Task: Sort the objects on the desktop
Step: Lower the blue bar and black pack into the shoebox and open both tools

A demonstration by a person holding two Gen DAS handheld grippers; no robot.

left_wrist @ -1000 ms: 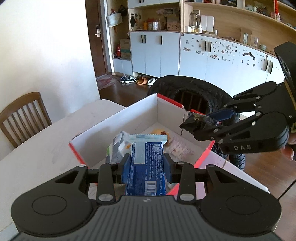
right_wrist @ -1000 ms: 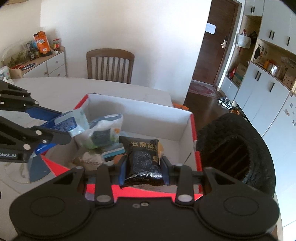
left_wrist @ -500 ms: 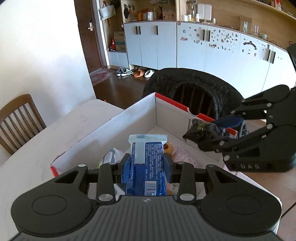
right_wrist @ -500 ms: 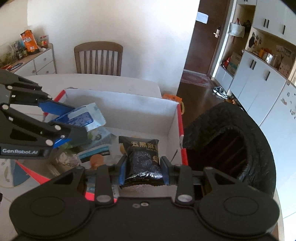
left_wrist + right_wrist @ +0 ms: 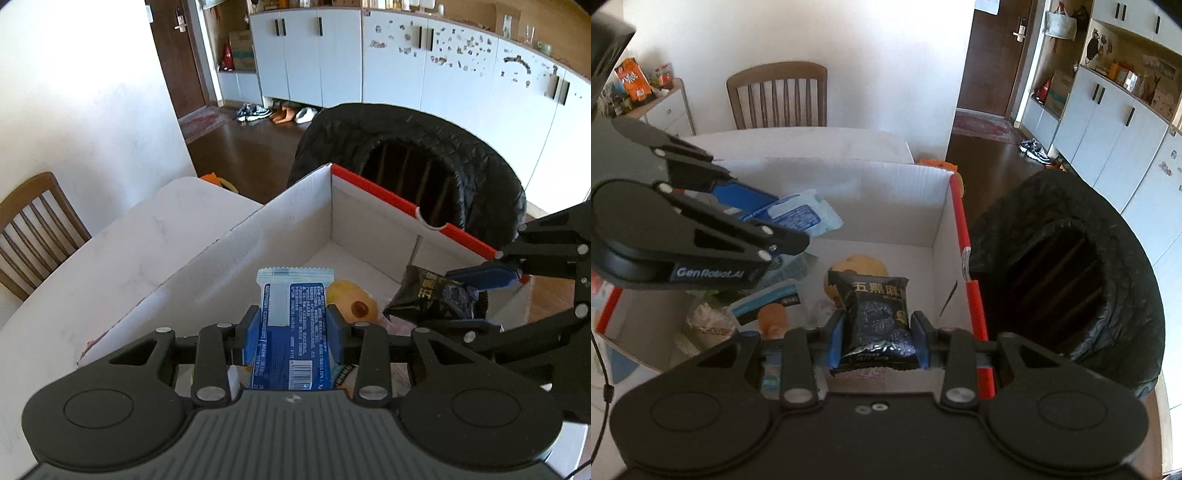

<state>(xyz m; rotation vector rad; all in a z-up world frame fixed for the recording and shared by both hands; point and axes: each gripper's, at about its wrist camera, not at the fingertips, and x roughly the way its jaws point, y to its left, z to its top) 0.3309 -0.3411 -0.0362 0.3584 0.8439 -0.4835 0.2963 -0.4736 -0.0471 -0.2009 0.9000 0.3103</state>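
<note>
— Grippers first: what does each hand-held gripper hold?

— The left hand-held gripper [image 5: 291, 330] pinches a blue snack packet [image 5: 293, 332]; the right hand-held gripper [image 5: 878, 334] pinches a black sesame packet [image 5: 875, 317]. Both hang over the open box [image 5: 849, 199].

— And farther in?

— Other wrapped snacks lie on the box floor. The box stands on the white surface [image 5: 147, 236], with a black-lined bin [image 5: 1071, 280] just right of it and a wooden chair [image 5: 777, 96] at the far edge.

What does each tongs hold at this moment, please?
Left tongs: closed on the blue snack packet.
Right tongs: closed on the black snack packet.
</note>
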